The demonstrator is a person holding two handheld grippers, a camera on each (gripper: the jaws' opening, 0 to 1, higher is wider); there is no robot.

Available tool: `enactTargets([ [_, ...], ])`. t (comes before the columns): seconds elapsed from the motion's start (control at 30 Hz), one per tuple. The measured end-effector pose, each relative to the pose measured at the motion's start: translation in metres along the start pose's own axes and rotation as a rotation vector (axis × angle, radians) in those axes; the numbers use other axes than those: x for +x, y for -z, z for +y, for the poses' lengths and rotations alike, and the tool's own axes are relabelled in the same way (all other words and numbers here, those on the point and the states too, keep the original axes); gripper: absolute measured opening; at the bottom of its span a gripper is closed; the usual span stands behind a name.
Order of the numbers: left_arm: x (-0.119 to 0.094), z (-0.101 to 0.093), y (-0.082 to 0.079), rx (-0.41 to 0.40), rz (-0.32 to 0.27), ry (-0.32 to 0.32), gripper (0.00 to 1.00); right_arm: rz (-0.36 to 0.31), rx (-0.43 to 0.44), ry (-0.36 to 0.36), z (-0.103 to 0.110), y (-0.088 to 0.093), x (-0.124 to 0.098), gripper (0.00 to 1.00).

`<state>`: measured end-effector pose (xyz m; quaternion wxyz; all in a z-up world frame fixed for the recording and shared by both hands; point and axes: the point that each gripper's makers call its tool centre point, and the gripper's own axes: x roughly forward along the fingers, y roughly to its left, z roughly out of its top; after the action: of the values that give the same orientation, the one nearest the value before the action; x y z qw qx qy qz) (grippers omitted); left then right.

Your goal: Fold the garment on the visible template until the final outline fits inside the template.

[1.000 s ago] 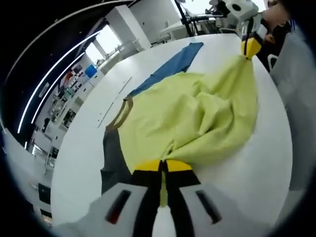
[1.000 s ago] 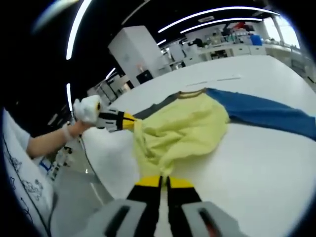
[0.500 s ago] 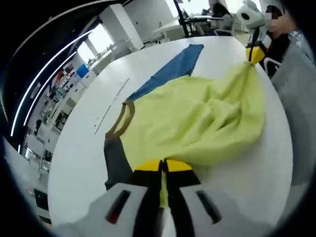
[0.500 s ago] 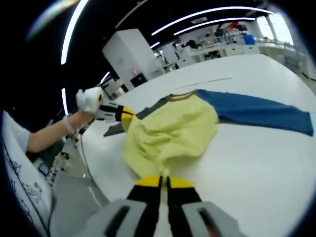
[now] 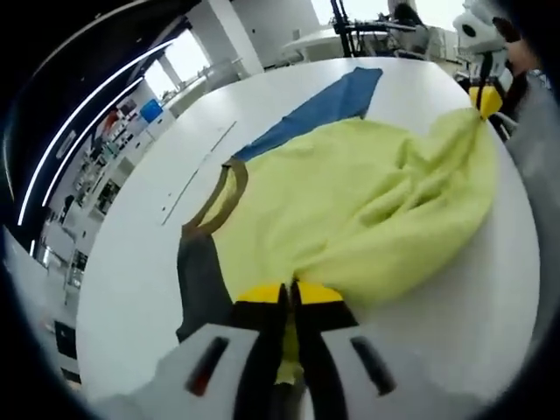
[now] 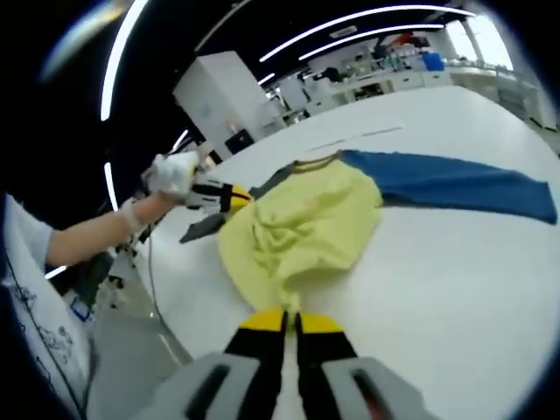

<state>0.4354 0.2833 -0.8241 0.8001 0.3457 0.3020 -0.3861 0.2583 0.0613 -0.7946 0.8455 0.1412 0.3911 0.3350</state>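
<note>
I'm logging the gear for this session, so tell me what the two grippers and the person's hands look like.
Both grippers, left gripper and right gripper, have pale grey bodies with black fingers capped in yellow. The left body carries a small red mark. In the right gripper view, the hand on the left gripper wears a white glove, with a white sleeve at the shoulder.

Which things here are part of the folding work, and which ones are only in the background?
Part of the job:
- garment, yellow body with a blue sleeve
- left gripper, shut on its hem
- right gripper, shut on it too
- white table

Background only:
- white cabinet
- benches
</note>
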Motion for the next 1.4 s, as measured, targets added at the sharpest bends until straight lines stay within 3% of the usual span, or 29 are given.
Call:
enactTargets([
  [0.33, 0.003, -0.003, 0.001, -0.014, 0.018, 0.01, 0.01, 0.013, 0.012, -0.01, 0.005, 0.006, 0.005, 0.0],
  [0.63, -0.002, -0.004, 0.0, -0.036, -0.005, 0.012, 0.03, 0.014, 0.013, -0.006, 0.005, 0.006, 0.004, 0.0],
  [0.87, -0.01, 0.002, 0.002, -0.086, -0.039, 0.006, 0.14, 0.014, 0.016, -0.005, 0.005, 0.007, 0.004, 0.0],
  [1.03, -0.022, 0.002, -0.007, -0.212, -0.093, 0.003, 0.34, 0.016, 0.018, -0.01, 0.006, 0.011, 0.005, 0.0],
  [1.1, -0.024, 0.003, -0.003, -0.235, -0.108, -0.002, 0.4, 0.018, 0.017, -0.009, 0.006, 0.012, 0.006, 0.0],
  [1.4, -0.033, -0.001, 0.009, -0.28, -0.112, -0.023, 0.44, 0.019, 0.018, -0.01, 0.008, 0.013, 0.004, 0.0],
])
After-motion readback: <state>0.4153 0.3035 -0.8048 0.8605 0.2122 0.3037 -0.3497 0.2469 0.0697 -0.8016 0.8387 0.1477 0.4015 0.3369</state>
